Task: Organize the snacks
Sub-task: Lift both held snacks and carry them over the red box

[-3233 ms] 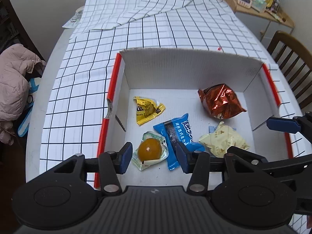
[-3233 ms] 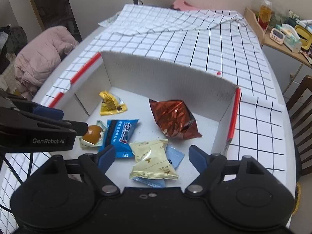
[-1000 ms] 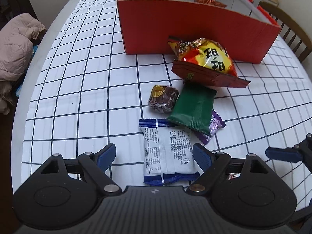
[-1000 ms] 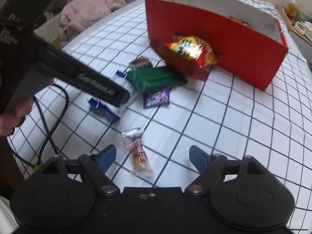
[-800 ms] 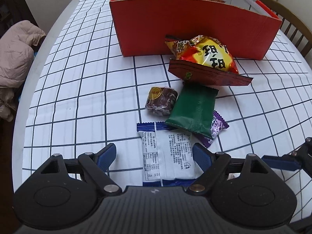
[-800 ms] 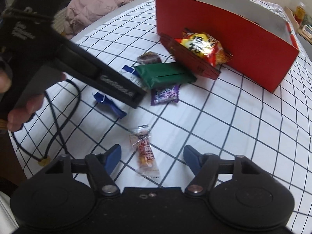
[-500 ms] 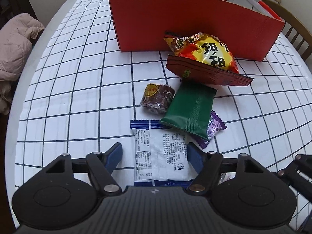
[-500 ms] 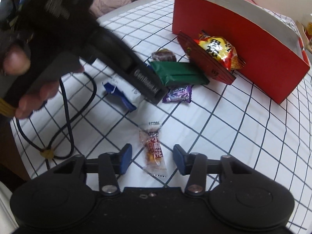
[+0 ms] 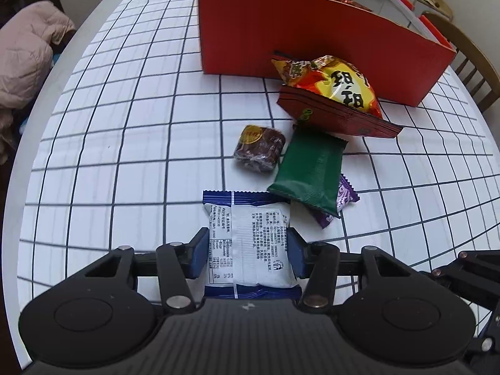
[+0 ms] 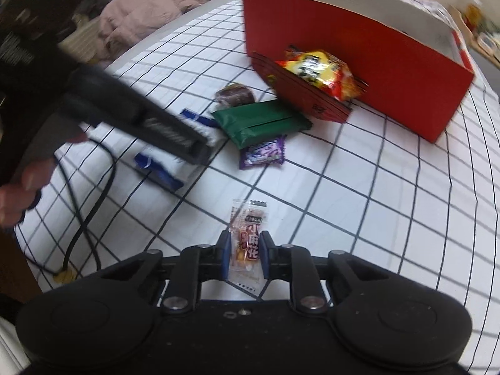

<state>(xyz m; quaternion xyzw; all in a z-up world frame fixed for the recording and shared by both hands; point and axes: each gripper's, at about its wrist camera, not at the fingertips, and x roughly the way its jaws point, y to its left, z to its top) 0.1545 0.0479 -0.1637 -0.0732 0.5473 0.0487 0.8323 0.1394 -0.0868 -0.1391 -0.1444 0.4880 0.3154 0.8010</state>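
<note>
My left gripper (image 9: 247,251) is shut on a white and blue snack packet (image 9: 248,243) lying on the checked tablecloth. My right gripper (image 10: 245,254) is shut on a small clear candy wrapper with red print (image 10: 248,243). Beyond them lie a green packet (image 9: 309,168), a purple candy (image 9: 342,198), a dark round cake (image 9: 259,148), a dark red flat pouch (image 9: 337,117) and a yellow-orange chip bag (image 9: 331,84). The red box (image 9: 312,37) stands behind them, open at the top. The left gripper also shows in the right wrist view (image 10: 190,143).
A pink jacket (image 9: 22,62) lies off the table's left edge. A wooden chair (image 9: 472,72) stands at the right. A black cable (image 10: 93,187) trails over the near left table edge. The green packet (image 10: 262,122) overlaps the white and blue packet's corner.
Both grippers came down from over the box to the loose snacks and closed: the left on the white and blue packet, the right on the small candy.
</note>
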